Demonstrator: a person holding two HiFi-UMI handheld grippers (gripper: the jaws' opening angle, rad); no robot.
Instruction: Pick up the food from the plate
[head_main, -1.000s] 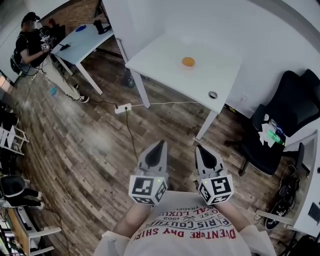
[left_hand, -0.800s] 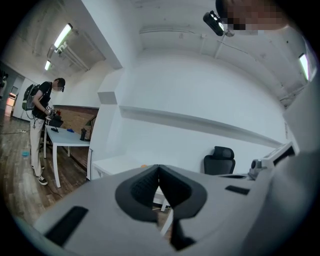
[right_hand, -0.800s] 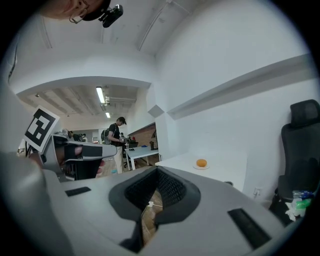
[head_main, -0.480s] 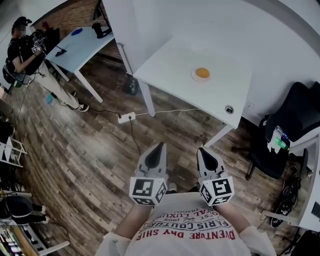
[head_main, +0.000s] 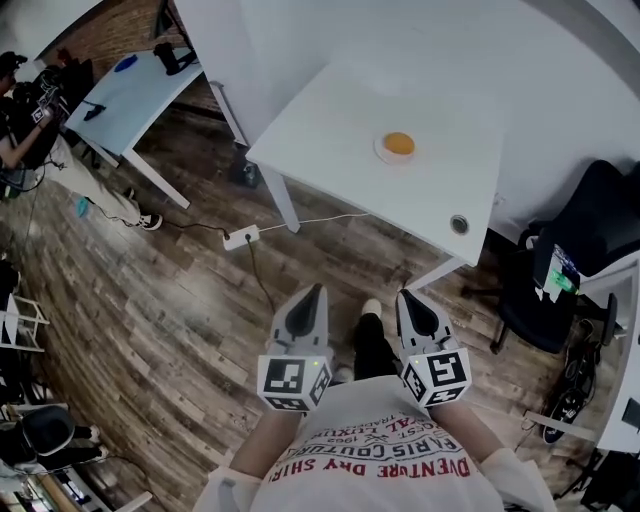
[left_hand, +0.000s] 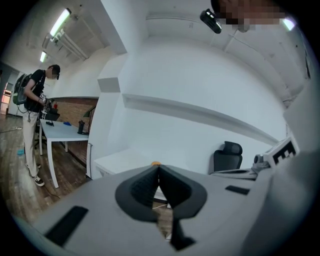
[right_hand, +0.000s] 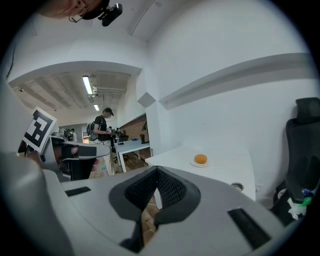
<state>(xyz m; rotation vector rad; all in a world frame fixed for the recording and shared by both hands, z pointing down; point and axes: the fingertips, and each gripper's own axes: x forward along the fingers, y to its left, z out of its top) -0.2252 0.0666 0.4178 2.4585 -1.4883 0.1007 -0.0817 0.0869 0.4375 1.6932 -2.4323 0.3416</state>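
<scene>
Overhead, the head view shows a person standing on a wooden floor (head_main: 150, 300) short of a white table (head_main: 330, 130), holding both claws close to the chest.

Left gripper (head_main: 317, 290): held low and pointing toward the table. In the left gripper view (left_hand: 158, 172) its two dark ribbed pads meet at the tip. The jaws are fully closed with nothing between them.

Right gripper (head_main: 405, 296): level with the left one and just beside it, pointing the same way. In the right gripper view (right_hand: 157, 173) its jaws are likewise pressed together and hold nothing.

Food (head_main: 398, 143): a round orange piece sitting on a small white plate (head_main: 380, 153). The plate stands toward the far side of the table, well apart from both claws. From the right gripper view the food (right_hand: 200, 159) sits centred on the plate (right_hand: 200, 164). In the left gripper view only an orange sliver (left_hand: 156, 163) shows above the closed tip.

Surroundings:
- A round cable hole (head_main: 459, 224) lies near the table's right front corner.
- A black office chair (head_main: 600, 220) stands to the right of the table.
- A white power strip (head_main: 242, 237) lies on the floor near the table's left leg.
- A second, pale table (head_main: 120, 95) stands at upper left, with another person (head_main: 25, 120) beside it.
</scene>
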